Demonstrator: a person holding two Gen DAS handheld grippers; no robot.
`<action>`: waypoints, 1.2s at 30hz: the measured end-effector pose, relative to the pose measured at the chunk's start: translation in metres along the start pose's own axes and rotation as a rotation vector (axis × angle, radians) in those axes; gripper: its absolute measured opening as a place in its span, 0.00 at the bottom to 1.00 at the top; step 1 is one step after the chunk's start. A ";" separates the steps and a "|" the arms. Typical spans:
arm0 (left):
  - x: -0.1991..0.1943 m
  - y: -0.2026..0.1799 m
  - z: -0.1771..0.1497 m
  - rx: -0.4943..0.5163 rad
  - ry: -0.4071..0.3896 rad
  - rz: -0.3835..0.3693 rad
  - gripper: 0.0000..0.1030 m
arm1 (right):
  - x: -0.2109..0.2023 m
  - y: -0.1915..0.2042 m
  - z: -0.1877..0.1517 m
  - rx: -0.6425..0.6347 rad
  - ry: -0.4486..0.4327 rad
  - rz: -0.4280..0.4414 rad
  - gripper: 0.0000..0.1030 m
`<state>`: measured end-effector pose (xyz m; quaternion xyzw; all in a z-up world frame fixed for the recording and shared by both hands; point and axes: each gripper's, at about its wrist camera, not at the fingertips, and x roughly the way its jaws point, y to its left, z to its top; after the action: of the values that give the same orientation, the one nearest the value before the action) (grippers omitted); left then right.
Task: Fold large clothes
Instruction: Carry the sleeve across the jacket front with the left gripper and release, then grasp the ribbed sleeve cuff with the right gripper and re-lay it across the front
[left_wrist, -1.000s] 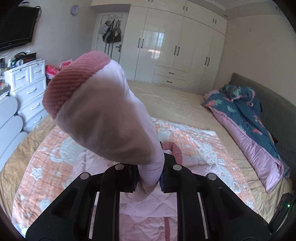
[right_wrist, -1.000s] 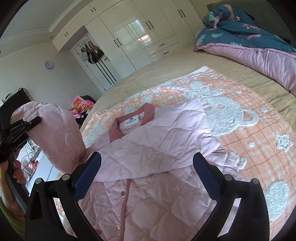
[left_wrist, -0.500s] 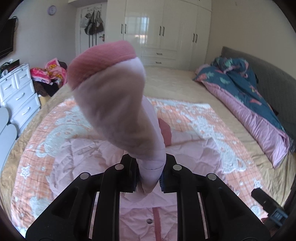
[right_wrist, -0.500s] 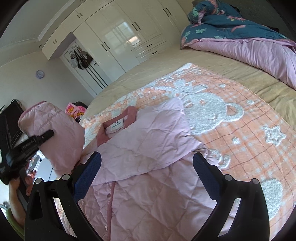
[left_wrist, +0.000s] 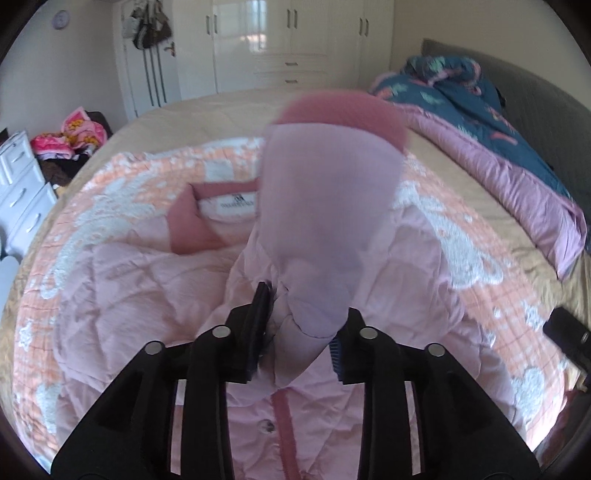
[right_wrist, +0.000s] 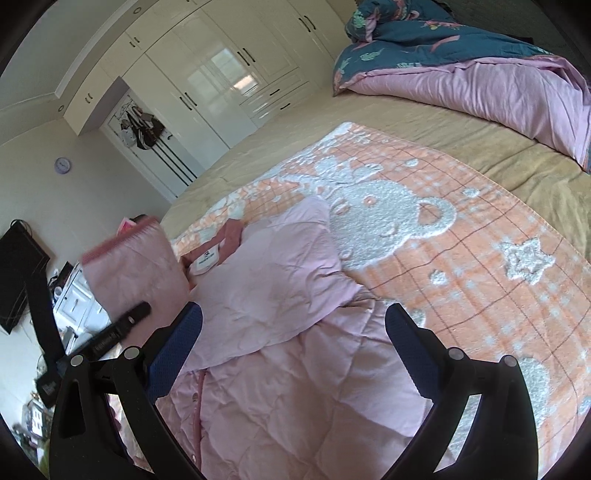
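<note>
On the bed (right_wrist: 424, 122), our left gripper (left_wrist: 301, 314) (jaws just opening) seemingly still pinches the jacket's (right_wrist: 266, 295) sleeve (left_wrist: 328, 229); our right gripper (right_wrist: 293, 332) gapes empty.

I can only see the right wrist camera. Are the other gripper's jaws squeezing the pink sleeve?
Observer: The left gripper has just been opening its jaws. The sleeve sits between them, but I can't tell if they pinch it.
Child: What's under it?
Observer: The jacket front, with a button right below the jaws.
Child: What's hiding behind the sleeve?
Observer: A heap of pink clothes beside white drawers.
</note>
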<state>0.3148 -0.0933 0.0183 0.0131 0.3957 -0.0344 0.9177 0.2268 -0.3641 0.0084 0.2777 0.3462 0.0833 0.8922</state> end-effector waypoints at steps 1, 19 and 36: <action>0.004 -0.003 -0.002 0.011 0.016 -0.008 0.22 | -0.001 -0.002 0.001 0.004 -0.001 -0.005 0.96; 0.004 -0.034 -0.031 0.130 0.099 -0.159 0.89 | -0.005 -0.021 0.007 0.043 -0.015 -0.062 0.96; -0.043 0.100 -0.016 -0.113 -0.017 0.069 0.91 | 0.059 0.054 -0.032 -0.099 0.160 -0.005 0.96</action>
<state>0.2814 0.0098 0.0383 -0.0254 0.3884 0.0197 0.9209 0.2514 -0.2853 -0.0151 0.2247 0.4126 0.1200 0.8746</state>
